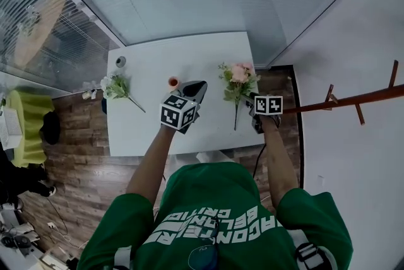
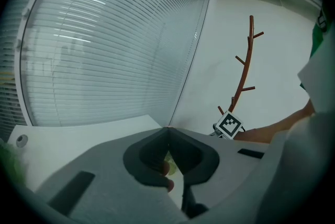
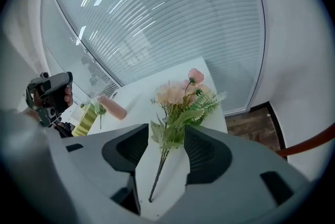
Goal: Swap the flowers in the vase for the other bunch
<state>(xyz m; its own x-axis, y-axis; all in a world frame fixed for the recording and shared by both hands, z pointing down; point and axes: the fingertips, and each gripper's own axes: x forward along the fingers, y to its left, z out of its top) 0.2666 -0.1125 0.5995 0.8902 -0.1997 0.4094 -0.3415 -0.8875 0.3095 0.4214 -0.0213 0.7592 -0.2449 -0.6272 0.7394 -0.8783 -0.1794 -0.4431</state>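
- L tool (image 2: 168, 129): jaw tips meet, so closed, nothing gripped. A small pinkish bit shows through the hollow behind the tips; can't tell what it is.
- In head view the L tool sits over the middle of the white surface (image 1: 158, 54), tip pointing away from the person and just beside the vase (image 1: 173, 82).
- Vase: small, pinkish-red rim, upright near the centre of the surface, between the 2 bunches. Not touched by either tool.
- R tool (image 3: 166, 131): jaws wide apart, holding nothing. The stem of the pink bunch (image 1: 238, 81) runs btwn them in the right gripper view, pads clear of it.
- Pink bunch: lies flat on the R part of the surface, blooms toward the far edge, stem end toward the person. Pink blooms w/ green leaves and fern-like sprigs.
- White bunch (image 1: 117, 87): lies flat on the L part of the surface near its L edge, well apart from vase and both tools, stem pointing toward the middle.
- Small round grey item (image 1: 120, 61) at the far L corner, just beyond the white bunch.
- Reddish-brown branch-style stand (image 1: 353, 100) by the wall to the R.
- Person wears a green shirt (image 1: 214, 205); bare forearms reach to both tools.
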